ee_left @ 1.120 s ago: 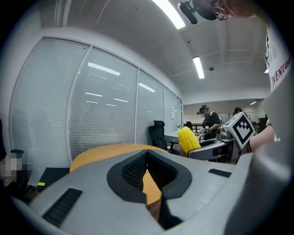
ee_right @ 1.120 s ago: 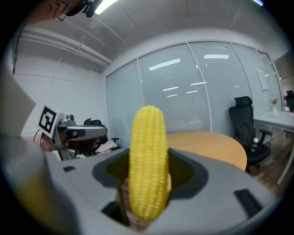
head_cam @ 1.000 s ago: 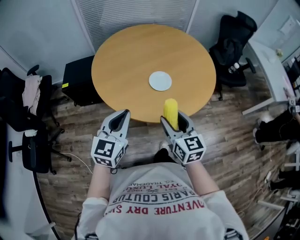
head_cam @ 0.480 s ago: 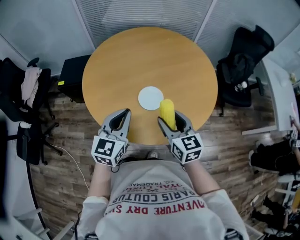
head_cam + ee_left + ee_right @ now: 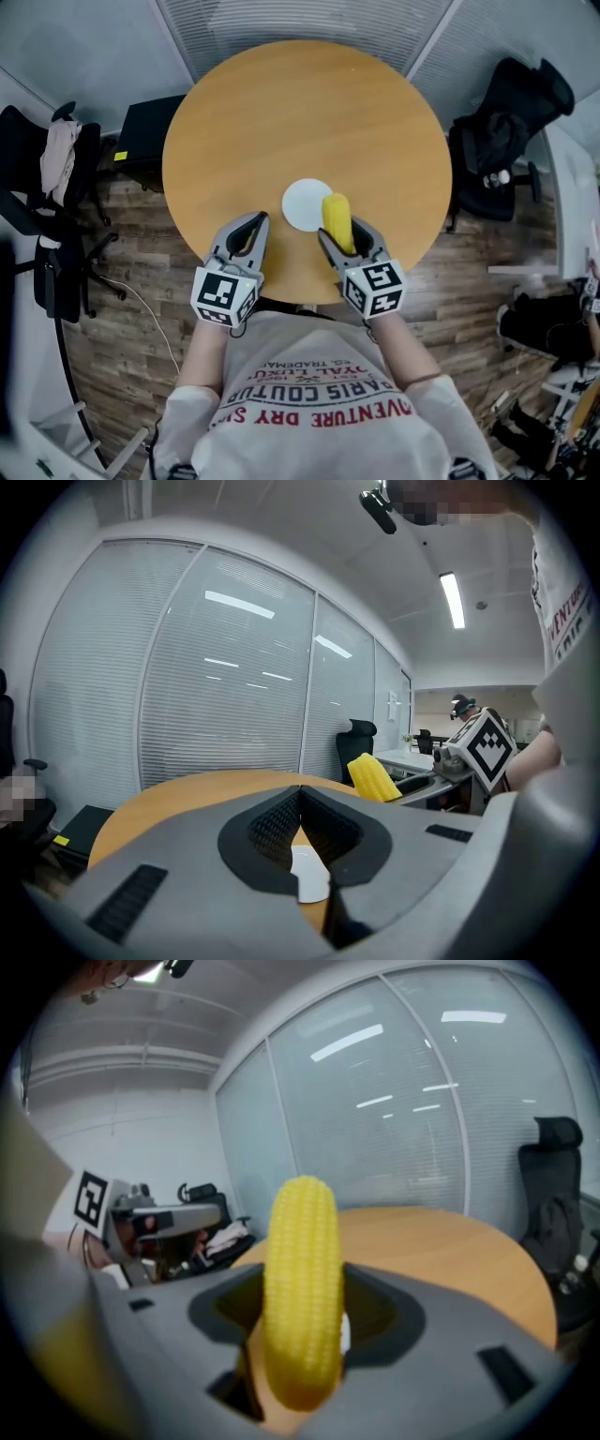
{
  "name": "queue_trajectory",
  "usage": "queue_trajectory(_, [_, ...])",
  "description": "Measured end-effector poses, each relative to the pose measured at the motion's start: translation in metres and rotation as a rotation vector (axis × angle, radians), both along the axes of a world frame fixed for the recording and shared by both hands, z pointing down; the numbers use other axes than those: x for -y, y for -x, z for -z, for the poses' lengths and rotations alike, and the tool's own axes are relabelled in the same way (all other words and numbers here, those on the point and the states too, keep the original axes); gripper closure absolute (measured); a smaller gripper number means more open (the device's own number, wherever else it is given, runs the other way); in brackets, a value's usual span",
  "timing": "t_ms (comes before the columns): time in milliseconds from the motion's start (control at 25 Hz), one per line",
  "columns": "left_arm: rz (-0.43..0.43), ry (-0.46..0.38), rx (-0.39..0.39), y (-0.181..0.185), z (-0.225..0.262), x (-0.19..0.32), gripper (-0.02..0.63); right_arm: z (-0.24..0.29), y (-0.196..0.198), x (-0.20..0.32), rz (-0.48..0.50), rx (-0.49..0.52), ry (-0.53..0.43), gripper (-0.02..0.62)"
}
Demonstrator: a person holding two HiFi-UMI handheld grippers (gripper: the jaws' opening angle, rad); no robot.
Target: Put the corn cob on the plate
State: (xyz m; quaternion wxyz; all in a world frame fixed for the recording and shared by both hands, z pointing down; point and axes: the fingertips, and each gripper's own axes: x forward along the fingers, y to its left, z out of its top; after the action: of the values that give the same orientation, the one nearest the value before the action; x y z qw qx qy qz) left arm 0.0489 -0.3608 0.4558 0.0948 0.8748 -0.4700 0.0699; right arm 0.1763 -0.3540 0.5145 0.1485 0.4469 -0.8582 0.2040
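A yellow corn cob (image 5: 337, 221) stands out forward from my right gripper (image 5: 346, 238), which is shut on its lower half; the cob (image 5: 302, 1288) fills the middle of the right gripper view. Its far end hangs over the right rim of a small white plate (image 5: 304, 204) on the round wooden table (image 5: 300, 112). My left gripper (image 5: 251, 225) is shut and holds nothing, hovering over the table's near edge left of the plate. In the left gripper view the plate (image 5: 309, 874) shows through the gap behind the jaws, and the cob (image 5: 373, 778) rises at the right.
Black office chairs stand on the wood floor at the left (image 5: 42, 178) and at the right (image 5: 506, 131). A black box (image 5: 141, 136) sits by the table's far left side. Glass walls with blinds (image 5: 281, 19) close off the far side.
The view has closed in on the table. Both grippers have gone from the floor side of the table's edge to over its near part, and the cob now reaches the plate's right rim.
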Motion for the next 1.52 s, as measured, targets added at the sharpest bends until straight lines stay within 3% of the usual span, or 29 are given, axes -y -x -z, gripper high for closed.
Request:
queue_trajectory(280, [-0.038,0.02,0.029,0.004,-0.027,0.04,0.572,-0.064,0.005,0.04,-0.007,-0.075,0.146,0.334])
queue_trajectory(520, [-0.057,0.095,0.023,0.01,-0.062,0.066,0.572,-0.119,0.016,0.068,0.015,-0.15,0.254,0.334])
queue_trajectory(760, [-0.033,0.145,0.051,0.026,-0.084,0.082,0.572,-0.167,0.02,0.076,0.03,-0.216,0.352,0.334])
queue_trajectory(920, [0.007,0.156,0.026,0.038,-0.088,0.089,0.572,-0.19,0.025,0.079,0.011,-0.236,0.407,0.334])
queue_trajectory(1320, [-0.004,0.196,0.001,0.04,-0.098,0.089,0.572,-0.211,0.031,0.081,0.003,-0.279,0.455,0.334])
queue_trajectory(1520, [-0.004,0.204,0.024,0.044,-0.101,0.087,0.572,-0.211,0.036,0.081,-0.016,-0.289,0.45,0.334])
